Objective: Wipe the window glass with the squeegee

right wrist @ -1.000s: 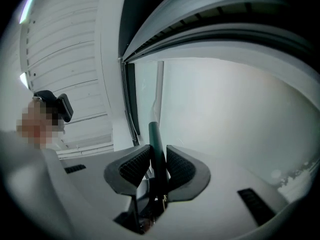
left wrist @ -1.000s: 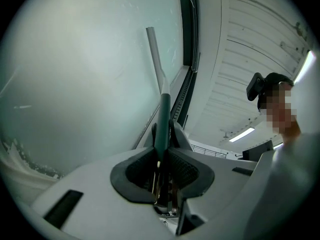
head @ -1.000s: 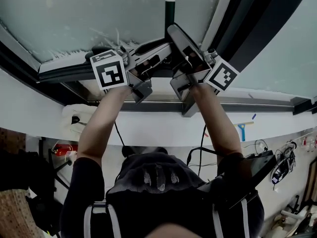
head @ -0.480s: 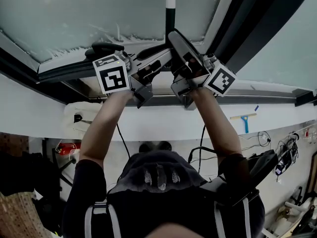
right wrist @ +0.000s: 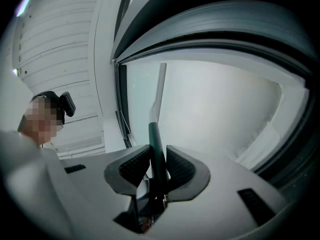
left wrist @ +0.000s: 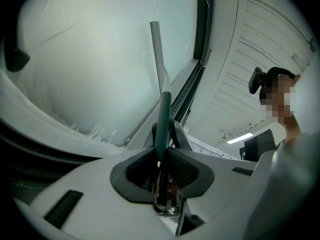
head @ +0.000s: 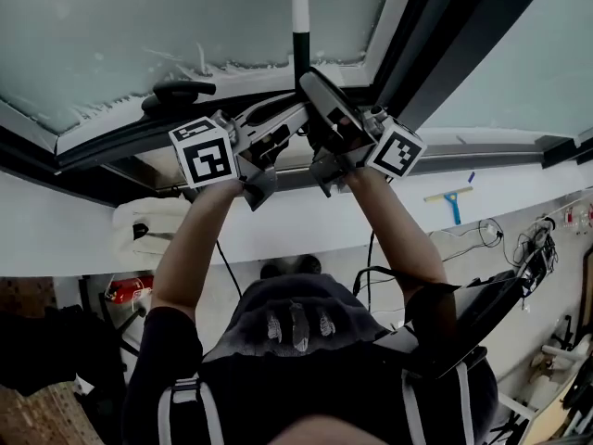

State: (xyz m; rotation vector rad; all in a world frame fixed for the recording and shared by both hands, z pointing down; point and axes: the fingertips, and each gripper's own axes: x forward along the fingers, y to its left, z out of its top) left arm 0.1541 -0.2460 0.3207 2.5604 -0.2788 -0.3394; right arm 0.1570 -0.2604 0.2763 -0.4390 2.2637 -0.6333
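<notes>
The squeegee point(head: 300, 7) is held by its handle.
The left gripper point(left wrist: 161, 151) and right gripper point(right wrist: 156, 160) clamp its near dark end; the pole looks stiff, light, maybe slippery.

Head view: the squeegee point(head: 300, 12) runs up toward 12 o'clock on the glass point(head: 111, 35). Its pole is clamped in the left gripper point(left wrist: 163, 124), at 9 o'clock of it, and the right gripper point(right wrist: 159, 146), at 3. A window handle point(head: 176, 91) sits at 10 o'clock of the left gripper. A second squeegee point(head: 451, 202) lies at 4 o'clock of the right.
</notes>
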